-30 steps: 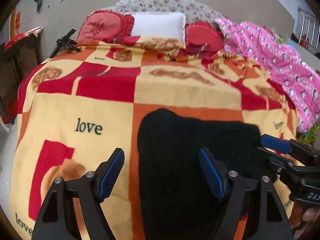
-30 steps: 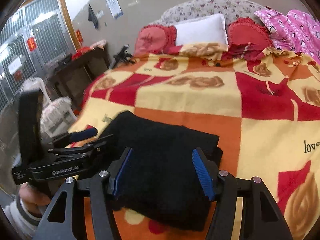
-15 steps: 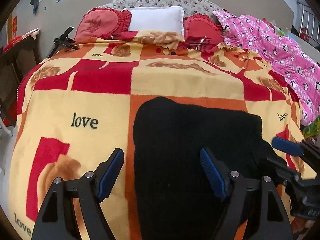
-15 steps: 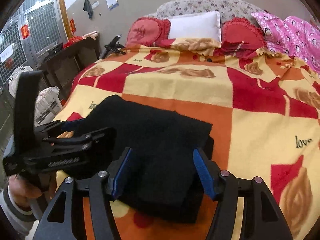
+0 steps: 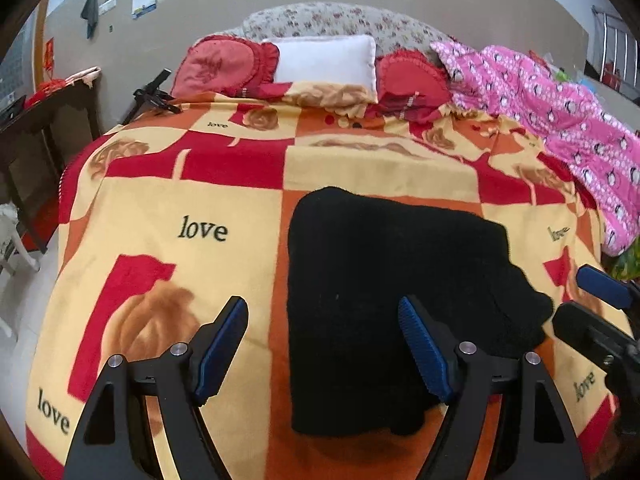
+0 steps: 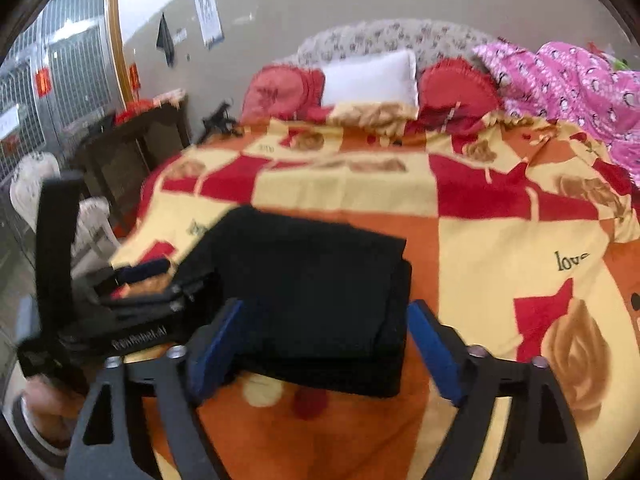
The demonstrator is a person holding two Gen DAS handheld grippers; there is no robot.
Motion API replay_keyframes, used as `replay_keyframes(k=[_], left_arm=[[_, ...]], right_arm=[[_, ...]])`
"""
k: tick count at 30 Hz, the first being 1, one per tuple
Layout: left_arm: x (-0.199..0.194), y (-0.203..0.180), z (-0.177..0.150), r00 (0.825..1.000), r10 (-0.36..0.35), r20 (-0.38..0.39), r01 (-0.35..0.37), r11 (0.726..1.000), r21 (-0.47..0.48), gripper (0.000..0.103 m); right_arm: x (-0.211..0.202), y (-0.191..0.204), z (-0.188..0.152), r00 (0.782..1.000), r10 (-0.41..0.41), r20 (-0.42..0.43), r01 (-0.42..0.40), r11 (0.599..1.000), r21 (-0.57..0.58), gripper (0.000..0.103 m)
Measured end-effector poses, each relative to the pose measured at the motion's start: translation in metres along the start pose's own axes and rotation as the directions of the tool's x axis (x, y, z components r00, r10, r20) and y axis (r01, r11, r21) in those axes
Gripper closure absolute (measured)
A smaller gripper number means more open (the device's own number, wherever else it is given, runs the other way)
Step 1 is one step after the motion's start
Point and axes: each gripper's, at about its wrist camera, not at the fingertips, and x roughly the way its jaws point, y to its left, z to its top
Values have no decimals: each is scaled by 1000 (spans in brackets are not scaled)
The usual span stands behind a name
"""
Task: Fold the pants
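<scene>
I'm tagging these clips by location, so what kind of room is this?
Most likely a bedroom: a bed under a patterned "love" blanket, a white pillow between red cushions, and a floral headboard.

Folded black pants (image 6: 308, 288) lie on the blanket (image 6: 500, 240) beyond the spread right claw (image 6: 324, 348)

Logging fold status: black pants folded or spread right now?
Folded. The black pants lie as a compact stacked rectangle on the blanket, layered edges visible along the right side; neither tool grips them.
</scene>
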Motion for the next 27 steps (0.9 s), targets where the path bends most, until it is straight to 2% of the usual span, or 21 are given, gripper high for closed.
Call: replay_keyframes(k=[2, 5, 10, 13, 21, 27], left_arm=[[-12, 2, -7, 1000, -9, 24, 9, 1000, -9, 25], [-27, 3, -15, 999, 13, 49, -13, 1000, 5, 25], [-47, 10, -28, 996, 8, 86, -7, 1000, -9, 25], [-60, 13, -34, 992, 40, 122, -39, 999, -14, 25], [-84, 13, -48, 983, 55, 173, -54, 998, -11, 25], [-98, 6, -57, 970, 107, 217, -116, 993, 29, 24]], right_arm=[[-11, 6, -1, 999, -16, 32, 16, 1000, -4, 10], [-17, 10, -3, 998, -42, 36, 42, 999, -6, 4], [-25, 11, -9, 998, -41, 40, 40, 999, 35, 2], [-28, 12, -12, 998, -40, 44, 37, 998, 50, 1], [-29, 21, -24, 999, -22, 33, 21, 999, 34, 1], [-37, 17, -27, 999, 1, 50, -5, 997, 75, 1]])
